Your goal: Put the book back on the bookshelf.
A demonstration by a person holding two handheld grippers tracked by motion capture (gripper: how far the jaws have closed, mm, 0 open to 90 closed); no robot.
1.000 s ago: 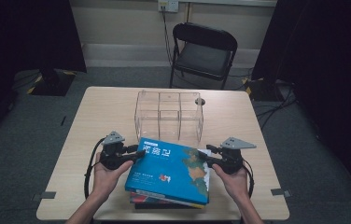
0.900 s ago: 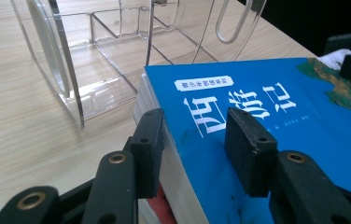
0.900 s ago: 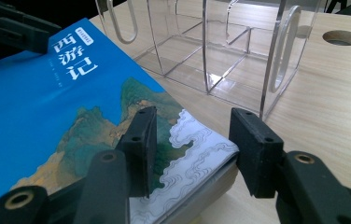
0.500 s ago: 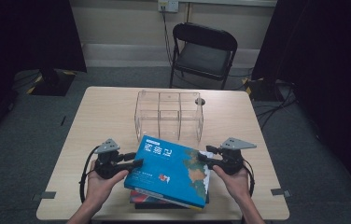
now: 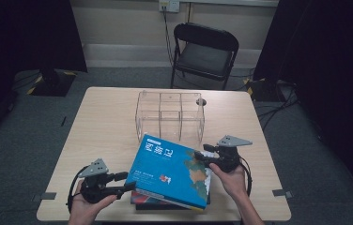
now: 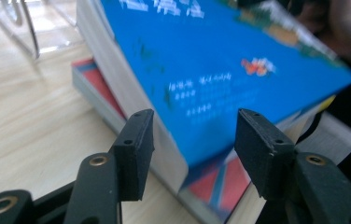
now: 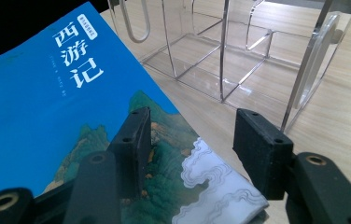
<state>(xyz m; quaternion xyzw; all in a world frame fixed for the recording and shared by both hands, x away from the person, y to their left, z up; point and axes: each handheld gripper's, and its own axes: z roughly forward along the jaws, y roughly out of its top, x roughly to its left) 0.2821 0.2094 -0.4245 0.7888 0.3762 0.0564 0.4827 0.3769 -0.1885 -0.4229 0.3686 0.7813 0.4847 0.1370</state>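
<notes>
The blue book [image 5: 172, 171] lies askew atop a red book [image 6: 211, 184], just in front of the clear organizer [image 5: 170, 117]. Left tongs [image 5: 126, 182] — jaws just opening — straddle its corner, apparently not pressing. Right tongs [image 5: 202, 158] gape over its opposite corner, gripping nothing.

book [image 5: 170, 171] atop stacked books [image 5: 139, 199], organizer [image 5: 170, 115] behind

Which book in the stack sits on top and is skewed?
The blue book with the landscape cover: it lies on top, turned askew, overhanging the red-covered book beneath, between both grippers.
</notes>
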